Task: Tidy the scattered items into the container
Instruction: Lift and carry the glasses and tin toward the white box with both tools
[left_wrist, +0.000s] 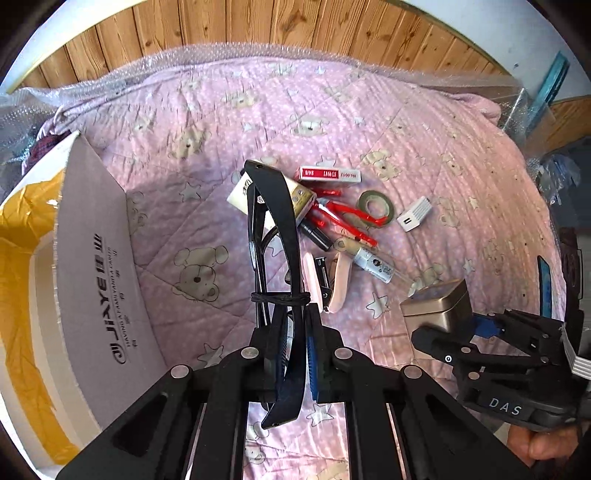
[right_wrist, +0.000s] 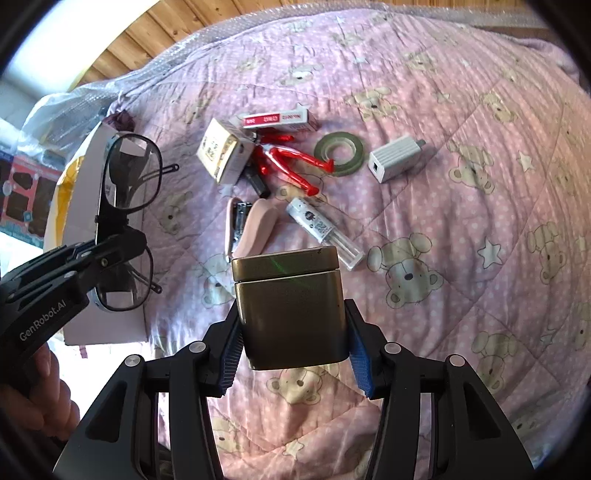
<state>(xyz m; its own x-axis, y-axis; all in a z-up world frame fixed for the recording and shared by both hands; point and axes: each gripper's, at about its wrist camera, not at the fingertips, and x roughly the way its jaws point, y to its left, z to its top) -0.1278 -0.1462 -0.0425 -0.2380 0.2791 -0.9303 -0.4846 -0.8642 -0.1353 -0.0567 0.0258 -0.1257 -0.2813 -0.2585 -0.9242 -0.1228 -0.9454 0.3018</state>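
A: Left wrist view, stock by size. Item one, the container (left_wrist: 92, 266): white cardboard box, yellow lining, flap up, at the left edge of the pink quilt (left_wrist: 207, 122).

B: Handling?

A: Light and stiff; the raised flap is the edge to clear. Room above it looks free.

B: Item two?

A: Metal tin (right_wrist: 290, 306), lidded, clamped between the pads of the right gripper (right_wrist: 293, 354) and seemingly lifted off the quilt at its near side. Rigid, smooth-walled, probably slippery; hold it on the flat sides below the lid seam, as now.

B: Three?

A: Black-framed glasses (right_wrist: 127, 184), pinched in the closed left gripper (left_wrist: 295, 347) next to the container. Light, fragile at lenses and hinges. The grip appears to sit near the bridge, though the frame hides the contact.

B: The loose lot?

A: Mid-quilt, well apart from the container: pink stapler (right_wrist: 247, 229), cream carton (right_wrist: 221, 151), white adapter (right_wrist: 397, 162), red-and-white box (right_wrist: 280, 118), green tape roll (right_wrist: 339, 152), white tube (right_wrist: 325, 232), red pliers (right_wrist: 291, 162), a dark cylinder (right_wrist: 258, 184).

B: Clearances?

A: The cluster overlaps; the adapter and tape roll lie freest. Bare quilt all round gives wide approach.
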